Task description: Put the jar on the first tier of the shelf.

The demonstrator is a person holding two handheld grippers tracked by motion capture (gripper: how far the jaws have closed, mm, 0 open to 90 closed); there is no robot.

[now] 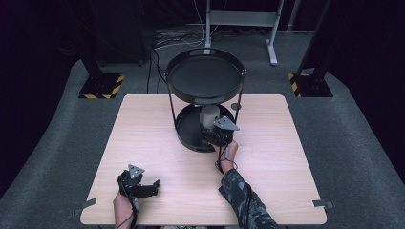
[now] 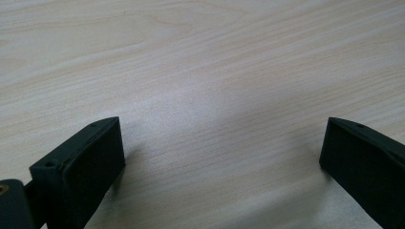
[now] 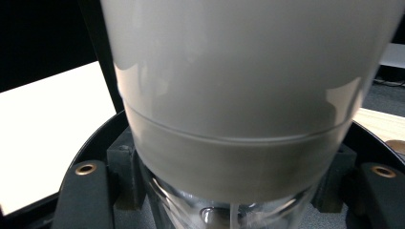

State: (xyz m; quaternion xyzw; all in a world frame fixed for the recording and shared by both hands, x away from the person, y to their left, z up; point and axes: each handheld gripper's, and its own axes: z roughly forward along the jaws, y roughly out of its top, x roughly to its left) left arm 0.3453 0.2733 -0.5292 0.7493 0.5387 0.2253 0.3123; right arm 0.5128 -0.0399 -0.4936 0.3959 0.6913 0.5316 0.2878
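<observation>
A black two-tier tray stand stands at the far middle of the wooden table (image 1: 277,157); its upper tray (image 1: 205,51) has nothing on it. On the lower tray (image 1: 184,136) sits a whitish cup (image 1: 209,114) with a clear base (image 3: 239,95). My right gripper (image 1: 210,126) reaches in under the upper tray, and its jaws (image 3: 231,167) are shut on the cup's lower part from both sides. At the table's front left, my left gripper (image 1: 152,186) rests low over bare wood, open with nothing between its jaws (image 2: 222,157).
The stand's thin uprights (image 1: 170,107) flank the lower tray, and the upper tray hangs close above the cup. A small round disc (image 1: 235,106) lies on the table right of the stand. Striped floor bases (image 1: 101,86) and cables lie beyond the table.
</observation>
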